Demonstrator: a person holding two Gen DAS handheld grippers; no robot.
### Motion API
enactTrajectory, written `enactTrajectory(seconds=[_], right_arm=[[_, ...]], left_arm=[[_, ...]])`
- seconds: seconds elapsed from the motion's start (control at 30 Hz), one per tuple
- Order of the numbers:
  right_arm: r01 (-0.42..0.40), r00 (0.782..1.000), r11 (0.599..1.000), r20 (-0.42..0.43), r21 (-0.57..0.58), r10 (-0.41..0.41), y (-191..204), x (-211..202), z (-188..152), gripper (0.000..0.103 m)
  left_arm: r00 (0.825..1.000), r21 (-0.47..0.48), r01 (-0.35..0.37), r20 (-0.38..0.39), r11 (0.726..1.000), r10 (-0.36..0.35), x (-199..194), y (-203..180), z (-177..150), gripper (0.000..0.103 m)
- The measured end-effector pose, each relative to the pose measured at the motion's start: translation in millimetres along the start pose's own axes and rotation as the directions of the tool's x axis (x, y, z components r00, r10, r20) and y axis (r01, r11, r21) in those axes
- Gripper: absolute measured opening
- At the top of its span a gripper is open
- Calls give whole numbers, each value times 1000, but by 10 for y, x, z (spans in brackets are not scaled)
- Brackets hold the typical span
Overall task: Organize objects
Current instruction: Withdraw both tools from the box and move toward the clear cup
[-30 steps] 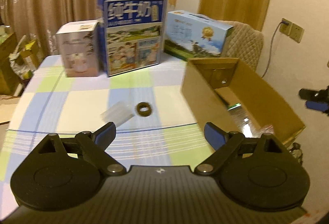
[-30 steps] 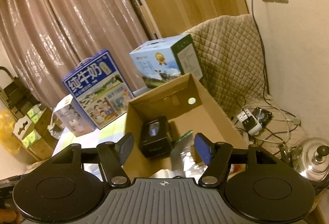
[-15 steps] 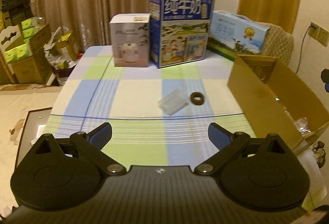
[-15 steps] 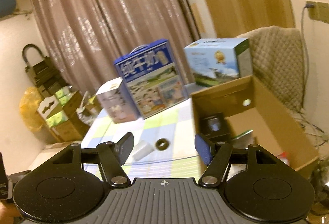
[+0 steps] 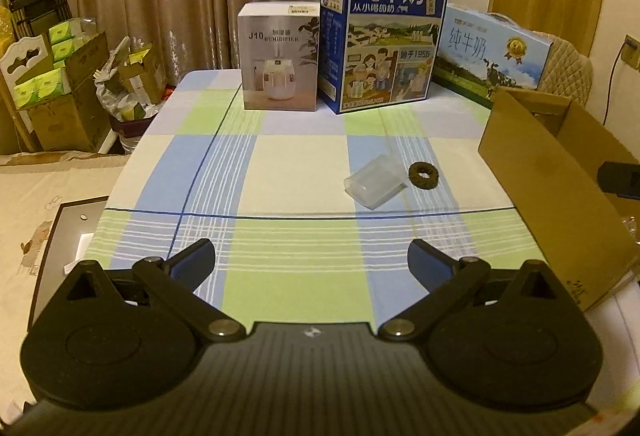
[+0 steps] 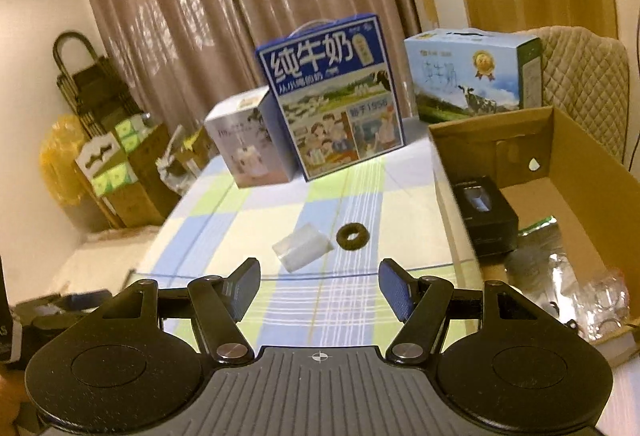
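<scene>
A clear plastic case (image 5: 375, 185) and fuzzy dark ring (image 5: 423, 175) lie side by side on the checked tablecloth (image 5: 280, 163) beside a cardboard box (image 5: 548, 191), both grippers (image 5: 311, 263) (image 6: 320, 290) gaping wide, empty.

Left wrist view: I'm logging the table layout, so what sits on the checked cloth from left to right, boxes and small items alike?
White humidifier box → tall dark-blue milk carton → clear plastic case → dark brown ring → light-blue milk carton → open brown cardboard box.
</scene>
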State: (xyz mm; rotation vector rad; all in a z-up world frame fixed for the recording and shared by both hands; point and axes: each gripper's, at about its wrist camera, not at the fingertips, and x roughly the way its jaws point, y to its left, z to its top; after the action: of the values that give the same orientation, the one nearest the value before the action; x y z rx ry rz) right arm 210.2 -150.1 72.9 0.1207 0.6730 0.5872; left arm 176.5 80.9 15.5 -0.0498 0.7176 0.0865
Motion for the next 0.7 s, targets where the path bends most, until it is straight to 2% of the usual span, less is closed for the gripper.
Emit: enactTrajectory(seconds=[0.17,0.33,0.47,0.7], right_arm=[[18,1000,999,-23,-37,-19,62,333,-119,63],[40,998,999,-43,-13,-40,23,691,-183,63],[51,996,999,-67,-14,-51,-66,965,-206,63],[54,995,998,-78,-33,-57,-144,1295,-127,63]], left_arm=[[999,11,-27,-16,1000,28,298,13,-36,102],[1000,15,24,-16,1000,-23,562,-17,-18,102],[993,32,110,-41,993,-108,740,-61,85,102],[994,78,104,-53,991,-100,1133,-73,276,102]])
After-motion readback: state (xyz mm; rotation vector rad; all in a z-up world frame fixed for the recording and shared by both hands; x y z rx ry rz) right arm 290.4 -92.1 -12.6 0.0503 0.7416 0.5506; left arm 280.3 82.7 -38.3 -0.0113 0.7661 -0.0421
